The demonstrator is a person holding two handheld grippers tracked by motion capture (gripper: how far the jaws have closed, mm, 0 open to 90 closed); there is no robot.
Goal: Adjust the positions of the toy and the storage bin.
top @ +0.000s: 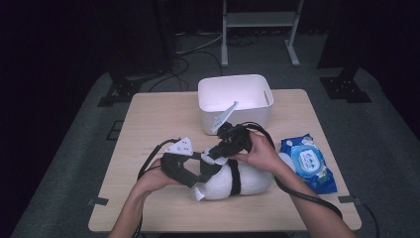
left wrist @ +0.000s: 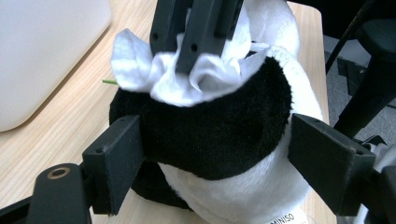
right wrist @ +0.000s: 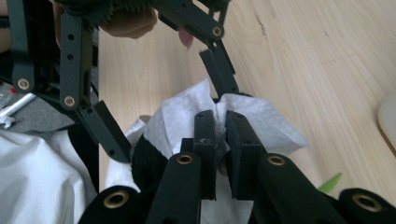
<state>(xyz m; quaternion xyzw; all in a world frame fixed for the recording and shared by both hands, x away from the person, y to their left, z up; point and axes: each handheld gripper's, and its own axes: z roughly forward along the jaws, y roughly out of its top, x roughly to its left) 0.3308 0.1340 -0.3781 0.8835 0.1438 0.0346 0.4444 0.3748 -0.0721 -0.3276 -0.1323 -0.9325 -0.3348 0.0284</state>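
Wiping a plush toy with a tissue

The left gripper (left wrist: 212,158) spans the plush toy's (top: 233,181) black end on the desk (top: 153,124) — jaws wide; the right gripper (right wrist: 220,135) pinches a white tissue (right wrist: 187,116) against it.

Plush toy (left wrist: 219,140) clamped in the left gripper (left wrist: 210,154) is black and white, fuzzy. Wipe (right wrist: 187,116) pinched by the right gripper (right wrist: 220,135) is plain white. Both grippers are black with brass-coloured rivets. Beyond them a white bin (top: 236,99), and right of them a blue wipes pack (top: 308,161), on pale wood-grain table (top: 148,124).
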